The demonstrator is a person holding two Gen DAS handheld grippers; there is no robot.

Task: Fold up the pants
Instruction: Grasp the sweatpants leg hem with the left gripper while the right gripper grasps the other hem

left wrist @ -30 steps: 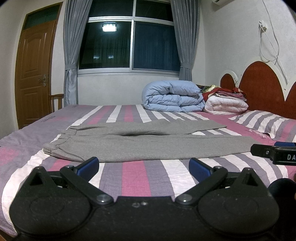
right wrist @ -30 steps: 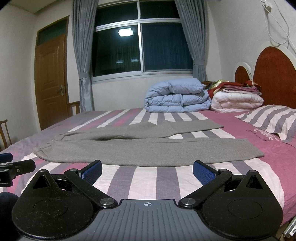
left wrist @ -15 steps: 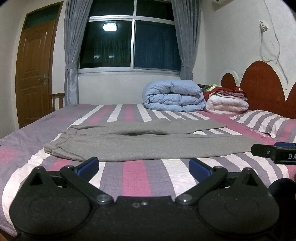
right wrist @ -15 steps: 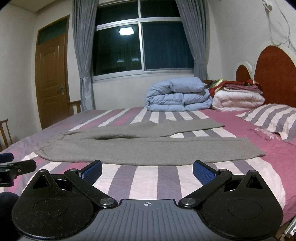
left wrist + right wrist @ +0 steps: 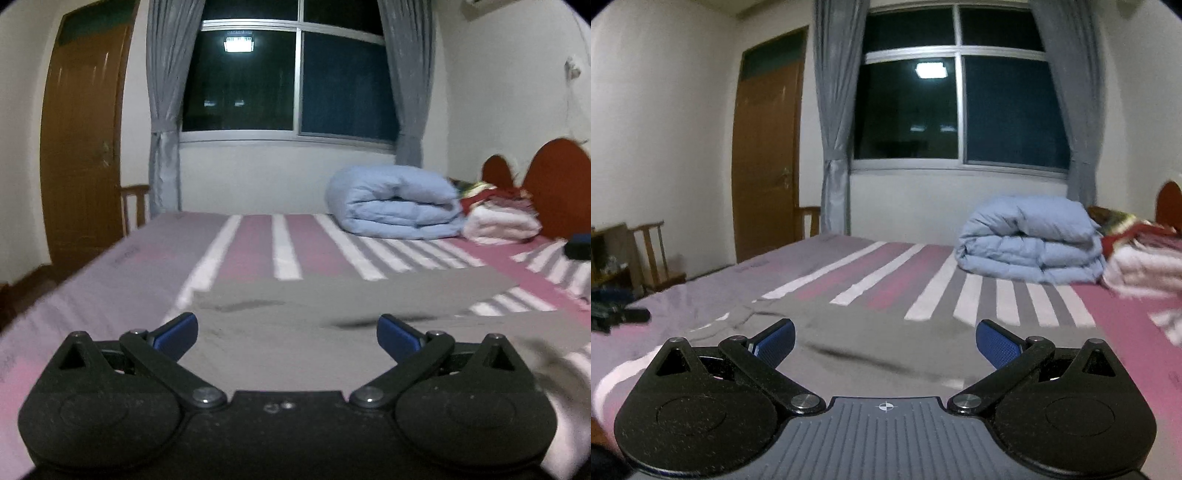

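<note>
L gripper (image 5: 287, 334) low over grey pants (image 5: 295, 343), jaws spread wide, gripping nothing. R gripper (image 5: 885, 341) same, level. Pants flat on striped bed (image 5: 1008, 295); bare sheet beyond, up to blue duvet (image 5: 1030, 243).

A dark window (image 5: 295, 77) with grey curtains (image 5: 166, 110) fills the upper centre, a brown door (image 5: 81, 147) stands left, and white walls (image 5: 498, 92) surround the striped bed (image 5: 280, 247).
</note>
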